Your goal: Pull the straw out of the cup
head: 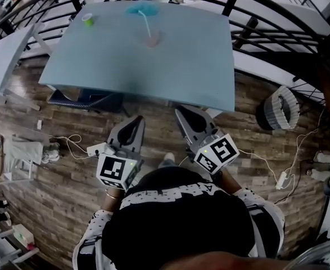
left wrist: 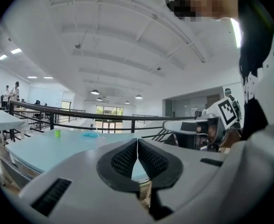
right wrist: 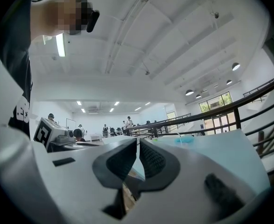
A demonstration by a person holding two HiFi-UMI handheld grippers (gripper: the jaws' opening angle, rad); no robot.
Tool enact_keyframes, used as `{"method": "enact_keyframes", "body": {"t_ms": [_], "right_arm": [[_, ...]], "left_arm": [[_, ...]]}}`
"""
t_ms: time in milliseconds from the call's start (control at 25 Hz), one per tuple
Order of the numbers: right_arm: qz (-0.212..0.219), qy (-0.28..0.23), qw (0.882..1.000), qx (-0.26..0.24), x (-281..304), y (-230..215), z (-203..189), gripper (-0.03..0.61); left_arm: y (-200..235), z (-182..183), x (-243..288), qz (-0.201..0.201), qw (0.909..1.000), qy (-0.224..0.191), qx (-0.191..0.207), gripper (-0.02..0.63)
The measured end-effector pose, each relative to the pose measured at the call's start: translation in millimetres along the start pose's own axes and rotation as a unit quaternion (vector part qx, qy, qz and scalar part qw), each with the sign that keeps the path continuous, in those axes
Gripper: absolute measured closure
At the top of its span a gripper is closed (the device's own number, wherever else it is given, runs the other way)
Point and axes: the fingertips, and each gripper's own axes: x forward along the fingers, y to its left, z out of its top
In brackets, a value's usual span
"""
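Head view: a person stands back from a pale blue table [head: 198, 66], holding both grippers low over the wooden floor [head: 52, 201], short of the table's near edge. A pinkish cup [head: 152, 40] stands upright toward the far middle of the table. Its straw [head: 144, 22] leans out of the cup, up and away to the left, its tip near a flat blue object [head: 138, 9]. A green cup [head: 87, 19] sits well apart at the far left. The pinkish cup lies straight ahead of the left gripper [head: 136, 120] and right gripper [head: 181, 112], between their lines. The right one looks marginally nearer.

Left gripper view: the left gripper [left wrist: 137, 141] has its black pads pressed together, holding nothing. The straw [left wrist: 97, 132] shows tiny, far ahead and left of the pads.

Right gripper view: the right gripper [right wrist: 138, 143] is likewise closed and empty. The blue object [right wrist: 186, 139] lies far ahead to its right, but the cup cannot be made out.
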Motion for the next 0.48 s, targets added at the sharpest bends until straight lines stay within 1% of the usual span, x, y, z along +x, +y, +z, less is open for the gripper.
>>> {"method": "enact_keyframes", "body": {"t_ms": [200,480], "right_arm": [[0.001,0.001,1.000,0.005,5,-19,0,0.546],[0.016,-0.001,1.000,0.001,18,-36,3,0.545]], "left_arm": [[1,1,18,0.001,1.0000,0.006,0.004,0.598],[10,2,36,0.016,0.9999,0.005,0.004,0.598]]}}
